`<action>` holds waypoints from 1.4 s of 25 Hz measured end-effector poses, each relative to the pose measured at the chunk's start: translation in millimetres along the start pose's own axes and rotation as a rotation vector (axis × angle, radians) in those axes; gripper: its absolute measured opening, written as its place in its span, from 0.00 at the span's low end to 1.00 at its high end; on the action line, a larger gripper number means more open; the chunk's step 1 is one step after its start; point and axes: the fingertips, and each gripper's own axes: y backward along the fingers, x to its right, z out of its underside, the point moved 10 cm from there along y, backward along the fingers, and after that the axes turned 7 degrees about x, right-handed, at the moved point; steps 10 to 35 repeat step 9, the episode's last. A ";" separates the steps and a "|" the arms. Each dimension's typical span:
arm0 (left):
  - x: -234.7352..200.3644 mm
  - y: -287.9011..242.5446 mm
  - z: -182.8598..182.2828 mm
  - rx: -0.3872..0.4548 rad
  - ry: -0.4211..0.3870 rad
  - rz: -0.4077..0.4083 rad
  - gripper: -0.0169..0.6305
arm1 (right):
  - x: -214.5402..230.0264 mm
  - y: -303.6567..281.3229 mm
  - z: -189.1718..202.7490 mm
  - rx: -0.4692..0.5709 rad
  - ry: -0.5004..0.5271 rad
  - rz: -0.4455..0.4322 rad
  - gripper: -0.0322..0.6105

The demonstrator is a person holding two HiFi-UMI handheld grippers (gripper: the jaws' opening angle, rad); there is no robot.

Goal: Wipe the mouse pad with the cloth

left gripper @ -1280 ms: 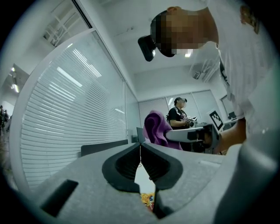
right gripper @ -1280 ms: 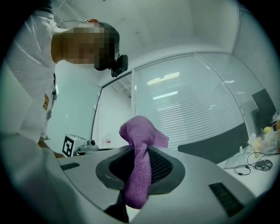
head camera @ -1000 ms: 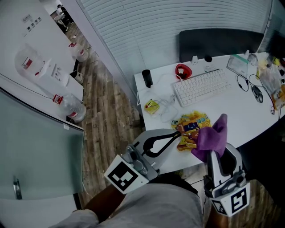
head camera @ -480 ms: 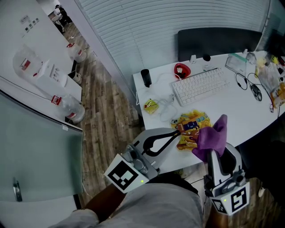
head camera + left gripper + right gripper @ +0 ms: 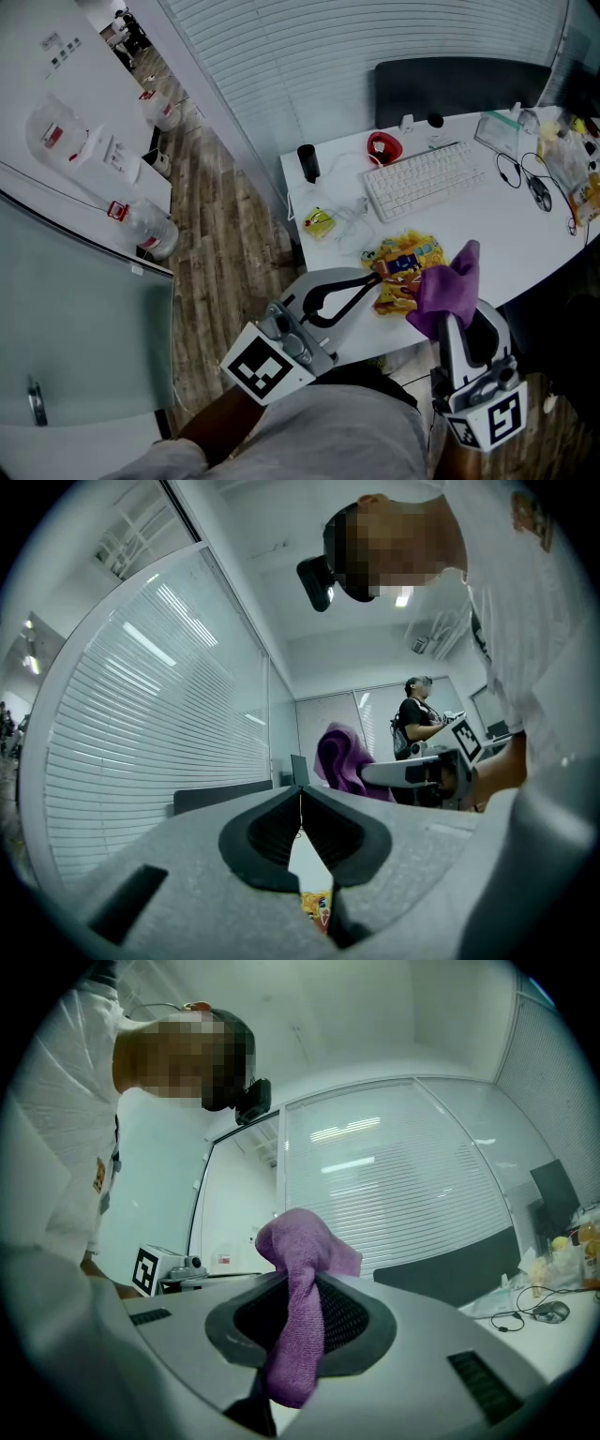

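The mouse pad (image 5: 405, 258), yellow with bright pictures, lies near the front edge of the white desk (image 5: 506, 234). My left gripper (image 5: 373, 272) is shut, its tips at the pad's left corner; nothing shows between the tips. In the left gripper view the jaws (image 5: 300, 803) meet, and a bit of the pad (image 5: 317, 907) shows through the gap below them. My right gripper (image 5: 441, 314) is shut on a purple cloth (image 5: 445, 281), held at the pad's right side above the desk edge. The cloth (image 5: 302, 1269) stands up bunched between the right jaws. It also shows as the cloth (image 5: 339, 761) in the left gripper view.
A white keyboard (image 5: 427, 178) lies behind the pad, with a red object (image 5: 384, 148), a black cylinder (image 5: 308, 162) and a small yellow item (image 5: 320, 223) nearby. Cables and a mouse (image 5: 539, 192) lie at right. A dark chair (image 5: 450, 84) stands behind the desk. Wooden floor (image 5: 225, 244) at left.
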 end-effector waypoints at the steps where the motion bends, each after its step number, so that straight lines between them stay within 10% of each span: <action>1: -0.2 0.4 0.0 -0.001 0.001 0.000 0.05 | -0.4 -0.3 -0.1 0.000 0.000 0.000 0.15; 35: -2.8 3.9 0.1 -0.005 0.003 0.005 0.05 | -2.8 -2.3 1.7 -0.004 0.001 0.000 0.15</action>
